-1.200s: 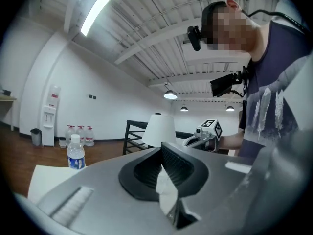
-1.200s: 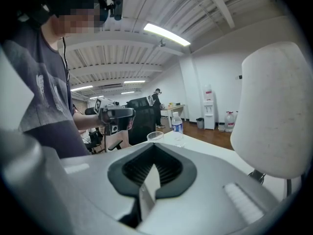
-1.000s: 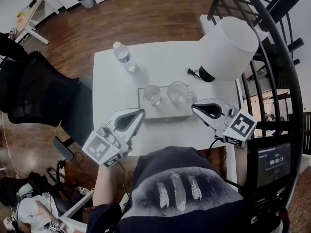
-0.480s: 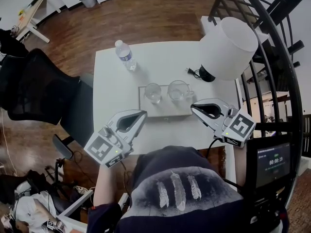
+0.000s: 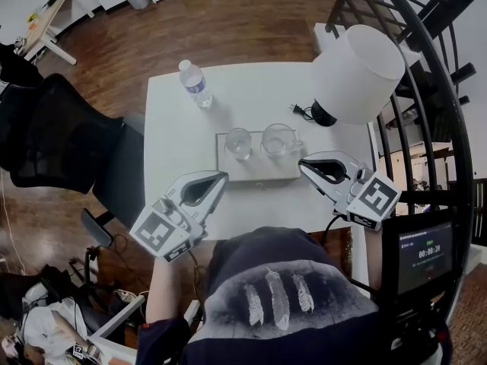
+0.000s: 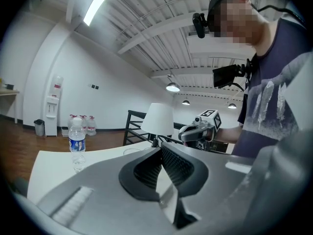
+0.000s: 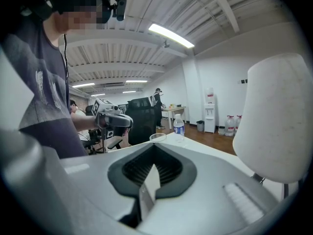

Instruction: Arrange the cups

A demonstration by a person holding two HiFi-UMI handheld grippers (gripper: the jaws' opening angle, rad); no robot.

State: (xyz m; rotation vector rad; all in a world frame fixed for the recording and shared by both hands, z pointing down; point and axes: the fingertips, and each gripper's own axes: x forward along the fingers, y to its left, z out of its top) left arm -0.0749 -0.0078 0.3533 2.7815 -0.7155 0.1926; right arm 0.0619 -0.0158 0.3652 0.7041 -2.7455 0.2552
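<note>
- Cups: left cup [image 5: 238,144] and right cup [image 5: 278,141], both clear glass, stand upright and close side by side on the far half of a pale tray [image 5: 255,175].
- The tray lies near the middle of a white table [image 5: 179,147], with its near half bare.
- The left gripper [image 5: 218,178] hangs over the table's near left part, off the tray's near left corner, touching neither cup.
- In the left gripper view its ribbed pads [image 6: 172,164] lie pressed together with nothing between them.
- The right gripper [image 5: 304,166] hovers by the tray's near right corner, near the right cup but apart from it.
- In the right gripper view its jaws are likewise closed on nothing. A glass rim [image 7: 157,137] shows just beyond the tips; it is probably the right cup, though the wide lens makes that hard to settle.
- A water bottle [image 5: 195,85] stands upright towards the table's far left corner, well apart from the tray.
- A lamp [image 5: 358,73] with a white shade stands at the far right, and a dark cord [image 5: 301,113] is coiled beside its base.
- A black office chair [image 5: 61,139] stands left of the table on the wooden floor [image 5: 243,29].
</note>
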